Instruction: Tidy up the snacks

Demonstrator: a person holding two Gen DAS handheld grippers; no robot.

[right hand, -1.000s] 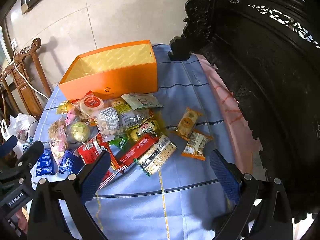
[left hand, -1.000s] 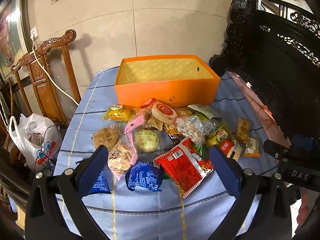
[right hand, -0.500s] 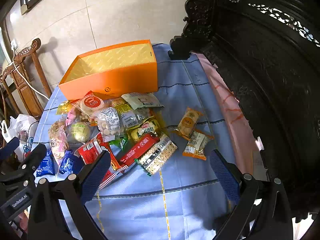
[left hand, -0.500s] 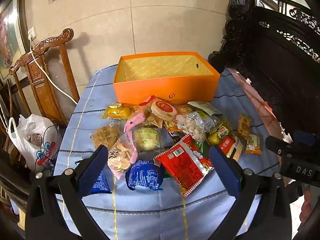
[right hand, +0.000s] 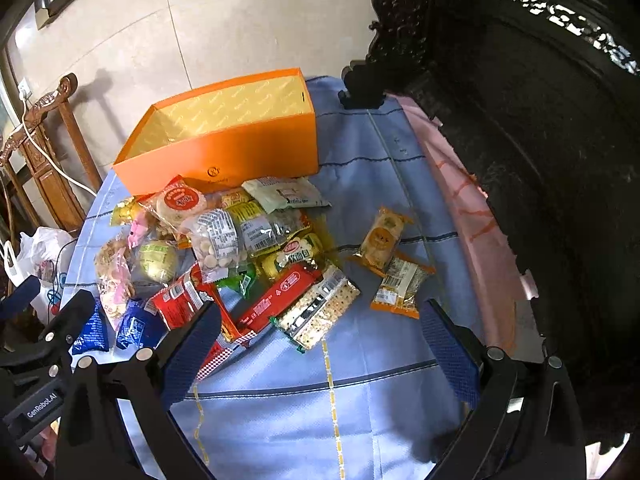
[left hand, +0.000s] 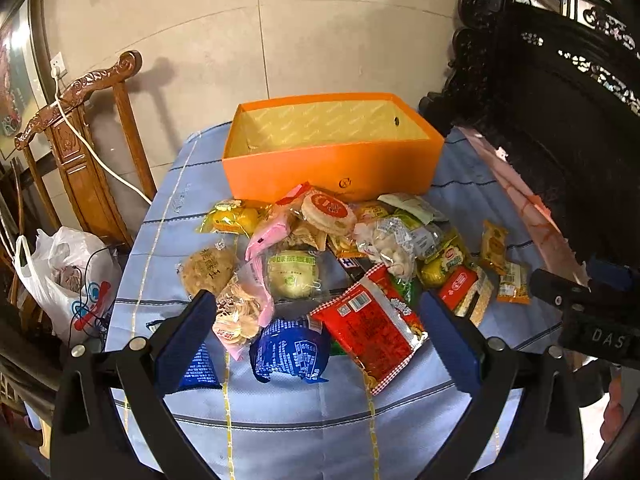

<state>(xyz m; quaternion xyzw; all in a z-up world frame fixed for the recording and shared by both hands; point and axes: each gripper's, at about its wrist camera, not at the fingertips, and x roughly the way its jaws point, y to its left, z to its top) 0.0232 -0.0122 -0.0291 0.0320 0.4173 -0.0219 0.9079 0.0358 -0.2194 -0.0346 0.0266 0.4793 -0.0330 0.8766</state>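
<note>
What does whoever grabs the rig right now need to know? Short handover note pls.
Left gripper: open, empty, hovering over the near edge of the snack pile, above the blue packet and red packet.
Right gripper: open, empty, above the blue tablecloth, near the cracker pack.
Orange box: at the far side of the table; what shows of its inside holds no snacks.
Snacks: all loose in front of the box; two orange-trimmed packets lie apart on the right.
Done: nothing packed. Left: everything goes into the box.
</note>
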